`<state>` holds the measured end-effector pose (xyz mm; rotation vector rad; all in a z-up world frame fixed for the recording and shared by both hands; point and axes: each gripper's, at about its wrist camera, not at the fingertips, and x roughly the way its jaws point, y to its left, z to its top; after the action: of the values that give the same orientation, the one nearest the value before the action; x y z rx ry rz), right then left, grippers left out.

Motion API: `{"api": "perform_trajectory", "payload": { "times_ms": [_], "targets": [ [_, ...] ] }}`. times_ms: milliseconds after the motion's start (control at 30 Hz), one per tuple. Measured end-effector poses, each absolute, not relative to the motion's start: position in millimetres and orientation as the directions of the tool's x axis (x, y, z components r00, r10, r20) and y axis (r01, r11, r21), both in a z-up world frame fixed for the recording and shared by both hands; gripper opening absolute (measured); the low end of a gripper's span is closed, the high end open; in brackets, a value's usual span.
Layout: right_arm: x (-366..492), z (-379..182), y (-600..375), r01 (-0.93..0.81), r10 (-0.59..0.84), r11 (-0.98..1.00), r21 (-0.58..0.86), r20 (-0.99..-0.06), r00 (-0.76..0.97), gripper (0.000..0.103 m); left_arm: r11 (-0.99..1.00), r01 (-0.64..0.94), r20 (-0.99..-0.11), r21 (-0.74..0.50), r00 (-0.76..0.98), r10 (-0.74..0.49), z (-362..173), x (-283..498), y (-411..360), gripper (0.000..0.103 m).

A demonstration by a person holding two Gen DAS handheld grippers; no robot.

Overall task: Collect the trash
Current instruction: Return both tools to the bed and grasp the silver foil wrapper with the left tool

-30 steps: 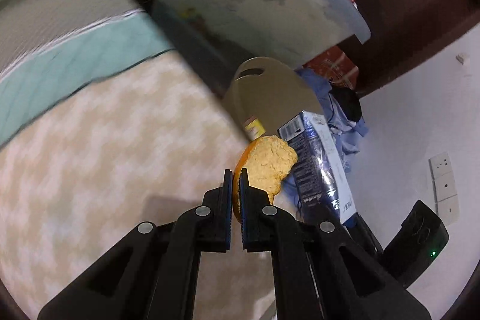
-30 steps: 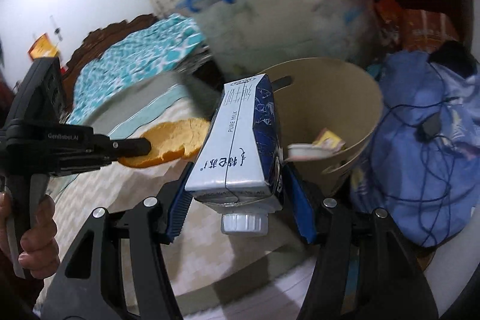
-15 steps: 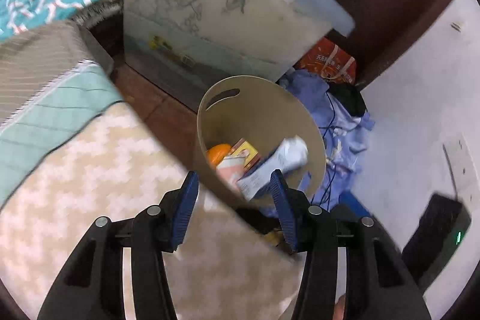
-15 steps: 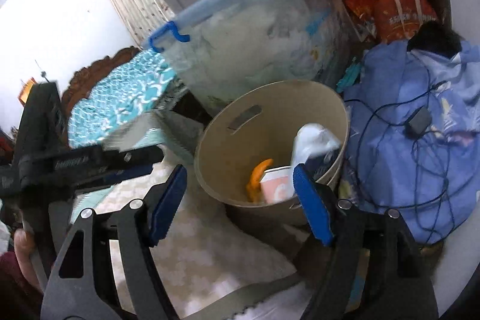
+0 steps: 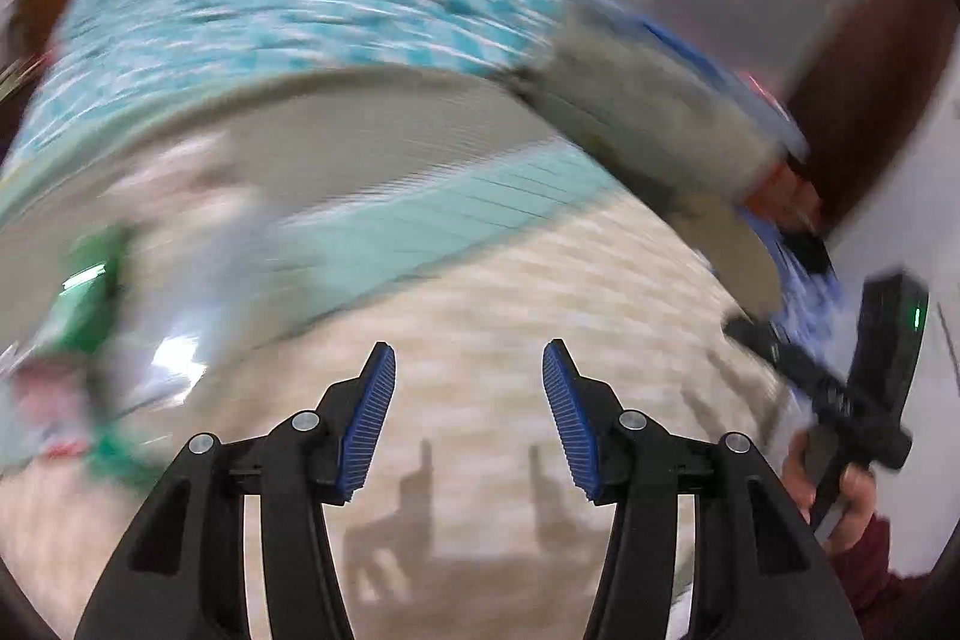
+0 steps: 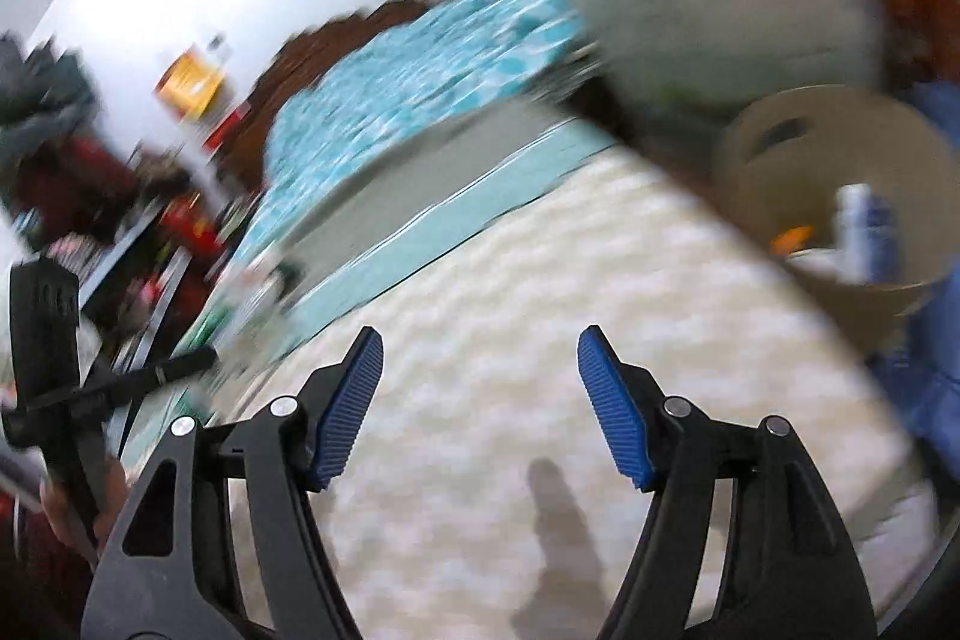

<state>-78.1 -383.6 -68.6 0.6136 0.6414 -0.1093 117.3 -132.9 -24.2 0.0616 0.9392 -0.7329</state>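
Observation:
Both views are blurred by motion. My left gripper (image 5: 468,400) is open and empty above the cream patterned bed cover (image 5: 480,292). My right gripper (image 6: 480,394) is open and empty above the same cover (image 6: 510,292). The tan trash bin (image 6: 774,172) stands at the right in the right wrist view, with the blue-and-white milk carton (image 6: 867,232) and an orange peel (image 6: 792,237) inside it. In the left wrist view only the bin's rim (image 5: 738,256) shows at the right. Blurred green-and-white litter (image 5: 90,292) lies at the left on the bed.
A clear storage box with a blue-handled lid (image 6: 720,4) stands behind the bin. A teal patterned blanket (image 5: 270,16) covers the far bed. Blue clothing (image 6: 924,388) lies right of the bin. Cluttered items (image 6: 150,232) sit at the left.
Both grippers have swung left, away from the bin and over the bed. They stay open and empty; the carton and peel lie in the bin.

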Motion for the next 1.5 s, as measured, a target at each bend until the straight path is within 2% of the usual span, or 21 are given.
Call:
{"api": "perform_trajectory", "payload": {
  "times_ms": [67,200,367,467,500,533,567,700,767,833,867,900,933,967,1000,1033,1167,1233,1300,1500],
  "targets": [
    [-59.1,-67.8,-355.9,0.222,0.146,0.841,0.494,-0.601,0.786,0.069,0.819,0.504,-0.741,-0.274,0.433,-0.514,-24.3,131.5,-80.8,0.056],
    [-21.4,-62.3,-301.7,0.099,0.279,0.851,0.516,-0.604,0.746,0.069,0.889,0.307,-0.74,-0.34,0.496,-0.454,-37.5,158.0,13.0,0.056],
    [18.5,-52.2,-230.2,-0.048,0.407,0.854,0.519,-0.608,0.682,0.069,0.905,0.166,-0.76,-0.391,0.496,-0.419,-65.5,193.0,81.2,0.056],
    [47.2,-59.0,-193.0,-0.068,0.46,0.835,0.546,-0.624,0.631,0.07,0.888,0.128,-0.765,-0.442,0.464,-0.448,-84.9,216.4,103.7,0.059],
    [53.8,-62.7,-186.5,-0.066,0.476,0.825,0.561,-0.628,0.615,0.07,0.878,0.129,-0.759,-0.461,0.456,-0.465,-89.7,221.1,108.4,0.063],
    [60.3,-66.4,-180.8,-0.063,0.493,0.814,0.577,-0.629,0.601,0.07,0.872,0.124,-0.756,-0.473,0.452,-0.474,-94.3,229.4,112.9,0.071],
    [68.5,-71.8,-172.8,-0.055,0.513,0.798,0.6,-0.63,0.583,0.071,0.868,0.117,-0.752,-0.482,0.454,-0.478,-97.6,236.2,116.9,0.073],
    [89.5,-86.9,-148.2,-0.011,0.551,0.752,0.659,-0.619,0.559,0.077,0.805,0.181,-0.697,-0.565,0.418,-0.583,-101.6,250.4,110.6,0.076],
    [98.8,-90.2,-137.0,0.012,0.558,0.736,0.677,-0.615,0.557,0.08,0.81,0.219,-0.698,-0.544,0.418,-0.582,-103.4,252.3,104.6,0.078],
    [105.9,-92.5,-126.6,0.036,0.536,0.743,0.668,-0.628,0.565,0.082,0.812,0.248,-0.701,-0.528,0.411,-0.582,-102.5,250.2,98.6,0.072],
    [109.1,-93.8,-124.9,0.044,0.53,0.747,0.663,-0.634,0.563,0.082,0.796,0.262,-0.693,-0.546,0.392,-0.605,-103.8,248.4,95.5,0.056],
    [112.7,-96.7,-119.7,0.058,0.521,0.753,0.656,-0.647,0.557,0.082,0.782,0.27,-0.69,-0.561,0.369,-0.622,-106.3,245.9,92.0,0.045],
    [115.9,-100.9,-114.8,0.079,0.512,0.756,0.65,-0.662,0.547,0.082,0.777,0.278,-0.699,-0.565,0.339,-0.629,-110.4,243.5,85.3,0.03],
    [117.4,-104.5,-114.9,0.092,0.51,0.755,0.649,-0.67,0.54,0.082,0.79,0.287,-0.712,-0.542,0.344,-0.613,-111.4,241.2,79.8,0.02],
    [117.4,-107.7,-112.8,0.099,0.51,0.749,0.655,-0.666,0.544,0.081,0.79,0.311,-0.723,-0.528,0.324,-0.61,-111.6,234.7,70.9,0.018],
    [114.9,-107.7,-111.6,0.099,0.498,0.755,0.648,-0.665,0.557,0.081,0.778,0.326,-0.718,-0.537,0.308,-0.624,-111.5,230.3,65.8,0.01],
    [102.4,-109.3,-119.4,0.09,0.508,0.75,0.655,-0.658,0.556,0.069,0.749,0.366,-0.705,-0.553,0.275,-0.654,-106.3,199.4,44.9,0.007],
    [92.1,-109.4,-130.2,0.085,0.515,0.744,0.662,-0.65,0.559,0.059,0.727,0.372,-0.688,-0.578,0.256,-0.679,-105.2,185.7,36.3,0.006],
    [75.2,-108.0,-146.7,0.078,0.505,0.755,0.651,-0.653,0.564,0.055,0.69,0.388,-0.663,-0.611,0.226,-0.714,-103.4,169.7,22.5,0.006],
    [16.2,-103.6,-191.7,0.059,0.456,0.805,0.59,-0.681,0.573,0.054,0.622,0.451,-0.656,-0.64,0.102,-0.748,-106.2,129.3,-36.2,0.006]
  ]
}}
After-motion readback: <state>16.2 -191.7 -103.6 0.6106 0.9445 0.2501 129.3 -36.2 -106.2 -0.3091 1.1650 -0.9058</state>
